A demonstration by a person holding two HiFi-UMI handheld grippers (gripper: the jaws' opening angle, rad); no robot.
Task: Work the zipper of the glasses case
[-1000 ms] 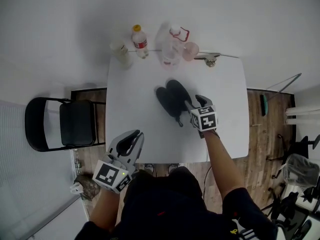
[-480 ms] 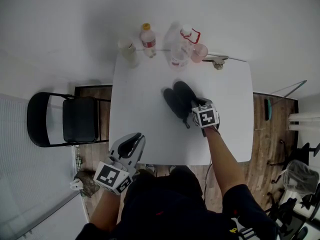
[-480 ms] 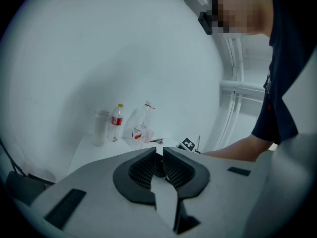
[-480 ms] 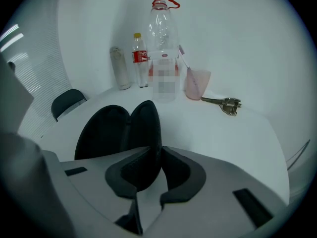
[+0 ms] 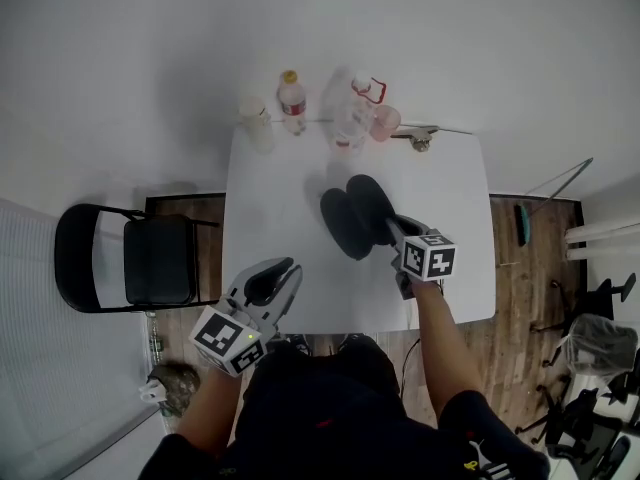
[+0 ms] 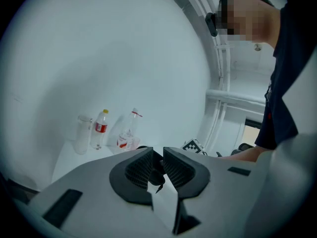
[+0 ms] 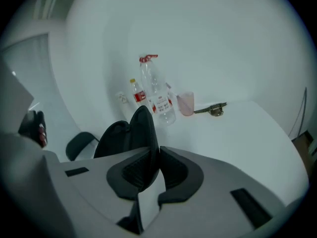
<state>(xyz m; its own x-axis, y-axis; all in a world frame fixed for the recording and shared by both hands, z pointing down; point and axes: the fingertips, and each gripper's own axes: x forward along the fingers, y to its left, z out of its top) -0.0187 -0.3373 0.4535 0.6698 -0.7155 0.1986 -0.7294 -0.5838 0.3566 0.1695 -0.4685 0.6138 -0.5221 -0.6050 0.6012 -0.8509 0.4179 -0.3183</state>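
Observation:
The black glasses case [image 5: 352, 218] lies open in the middle of the white table [image 5: 268, 196], its two halves spread side by side. My right gripper [image 5: 393, 227] is at the case's near right end, its jaws closing with the rim of one half pinched between the pads. In the right gripper view that rim [image 7: 144, 133] stands upright between the right gripper's [image 7: 157, 156] pads. My left gripper [image 5: 279, 271] hovers over the table's front edge, shut and empty, well left of the case. In the left gripper view, the left gripper [image 6: 157, 158] points towards the back of the table.
Along the table's far edge stand a clear glass [image 5: 254, 120], a small bottle with a red label [image 5: 292, 99], a large clear bottle [image 5: 349, 116], a pink cup [image 5: 384, 123] and a metal tool [image 5: 420, 140]. A black folding chair [image 5: 125, 258] stands left of the table.
The right gripper's jaws have come together on the case's near right rim. The left gripper has hardly moved and stays shut. The head view has shifted a little.

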